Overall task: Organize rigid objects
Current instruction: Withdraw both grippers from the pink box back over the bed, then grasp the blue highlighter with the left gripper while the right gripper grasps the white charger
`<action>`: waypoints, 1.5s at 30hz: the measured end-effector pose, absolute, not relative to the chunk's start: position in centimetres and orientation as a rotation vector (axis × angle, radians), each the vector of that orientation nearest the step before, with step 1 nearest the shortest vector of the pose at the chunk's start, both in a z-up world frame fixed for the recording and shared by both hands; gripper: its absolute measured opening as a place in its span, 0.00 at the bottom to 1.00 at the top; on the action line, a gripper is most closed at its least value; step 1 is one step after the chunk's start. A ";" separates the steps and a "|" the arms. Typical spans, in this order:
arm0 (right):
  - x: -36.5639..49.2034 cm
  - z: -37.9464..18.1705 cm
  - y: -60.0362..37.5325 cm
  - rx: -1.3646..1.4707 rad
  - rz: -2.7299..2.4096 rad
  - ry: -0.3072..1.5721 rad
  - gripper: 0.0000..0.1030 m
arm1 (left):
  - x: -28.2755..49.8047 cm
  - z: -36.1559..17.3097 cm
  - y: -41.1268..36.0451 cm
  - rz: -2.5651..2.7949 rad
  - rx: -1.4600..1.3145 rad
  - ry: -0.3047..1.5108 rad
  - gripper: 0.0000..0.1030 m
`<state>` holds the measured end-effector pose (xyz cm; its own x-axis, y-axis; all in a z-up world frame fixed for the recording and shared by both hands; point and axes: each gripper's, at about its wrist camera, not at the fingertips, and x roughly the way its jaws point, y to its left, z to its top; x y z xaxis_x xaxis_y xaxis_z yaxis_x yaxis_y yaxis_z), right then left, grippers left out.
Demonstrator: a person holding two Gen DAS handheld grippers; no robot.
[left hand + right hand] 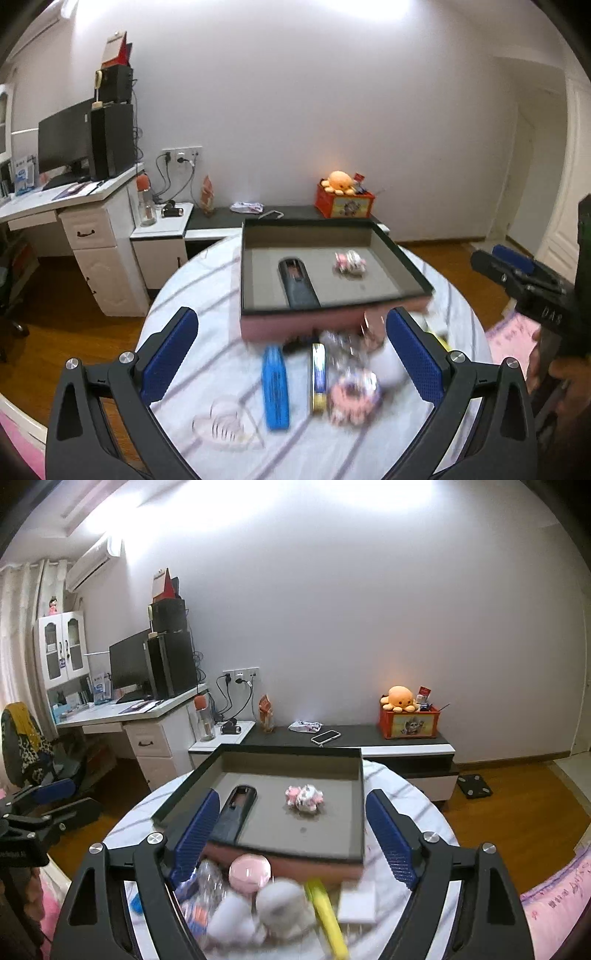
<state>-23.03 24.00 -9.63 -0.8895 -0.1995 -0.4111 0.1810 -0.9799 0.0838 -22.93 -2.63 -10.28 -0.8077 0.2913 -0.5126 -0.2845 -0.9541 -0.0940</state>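
A shallow open box (pixel 402 258) with a grey floor and pink front wall stands on the round table (pixel 207 295); it also shows in the right wrist view (pixel 354 812). Inside lie a dark remote-shaped object (pixel 298 282) (pixel 236 812) and a small pink-white toy (pixel 350 261) (pixel 303 797). In front of the box lie a blue flat object (pixel 275 387), a narrow blue-gold tin (pixel 318 376), a pink patterned lump (pixel 354 397), a clear heart-shaped piece (pixel 225 424), a pink round case (pixel 249 872), a white fluffy toy (pixel 280 904) and a yellow stick (pixel 327 912). My left gripper (pixel 291 354) is open and empty above them. My right gripper (pixel 291 834) is open and empty.
A white desk (pixel 74 199) with a monitor stands at left. A low dark cabinet (pixel 406 738) along the wall carries a phone (pixel 325 736) and a red box with an orange plush (pixel 408 716). A pink cloth (pixel 513 336) lies at right.
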 end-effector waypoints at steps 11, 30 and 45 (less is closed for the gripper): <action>-17.5 -11.3 26.2 0.717 -2.875 -0.142 0.81 | -18.5 -12.5 -4.0 2.712 -0.869 0.013 1.00; -18.9 -16.5 26.9 0.946 -2.851 -0.091 0.81 | -21.6 -18.1 -3.3 2.678 -1.089 0.088 1.00; -24.1 -22.3 28.5 1.225 -2.760 -0.031 0.81 | -27.1 -22.4 -4.9 2.649 -1.265 -0.018 0.98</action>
